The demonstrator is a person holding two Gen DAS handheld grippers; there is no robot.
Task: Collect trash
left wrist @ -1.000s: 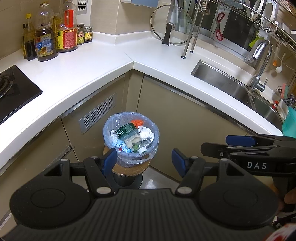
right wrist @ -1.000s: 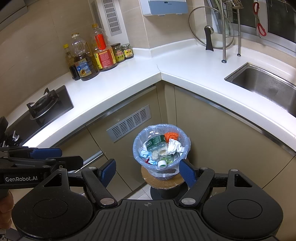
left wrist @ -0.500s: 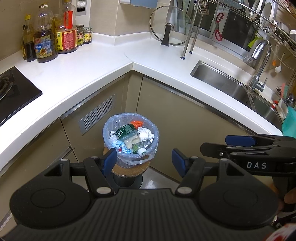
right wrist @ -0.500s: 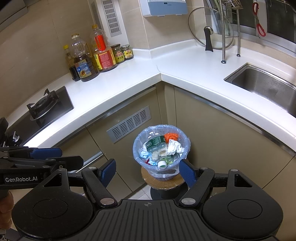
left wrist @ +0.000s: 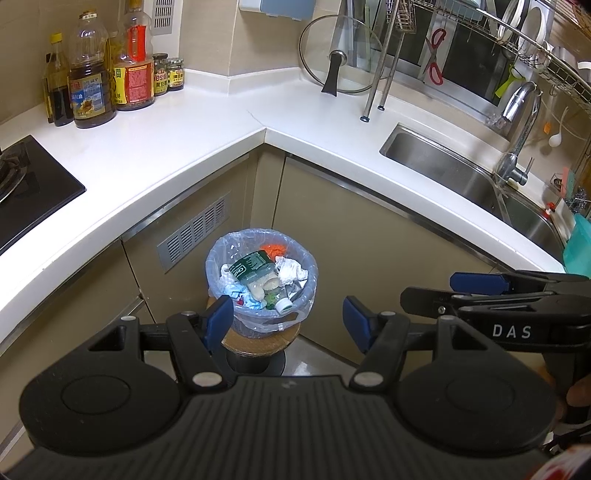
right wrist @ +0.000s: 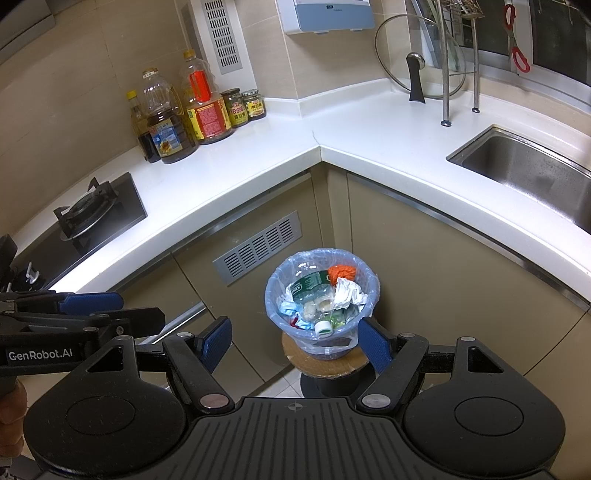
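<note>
Held the left gripper (left wrist: 288, 319) and right gripper (right wrist: 293, 343) wide apart, nothing in either. Looked down past them at the trash bin (left wrist: 261, 325), up on a round stand (left wrist: 258, 341), full of trash (left wrist: 264, 278) inside its bag (left wrist: 218, 258). Could fit trash all dropped in, or a full bag ready for lifting; farther off, saw no trash on the white counter (left wrist: 166, 147).

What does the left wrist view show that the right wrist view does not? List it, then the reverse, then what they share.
Only the left wrist view shows the faucet, the dish rack above it, and the right gripper from the side.

Only the right wrist view shows the whole gas burner, the wall-mounted white-and-blue appliance, and the left gripper from the side.

Both show the lined trash bin full of rubbish on a round stool, the oil bottles, glass lid, sink and red scissors.
</note>
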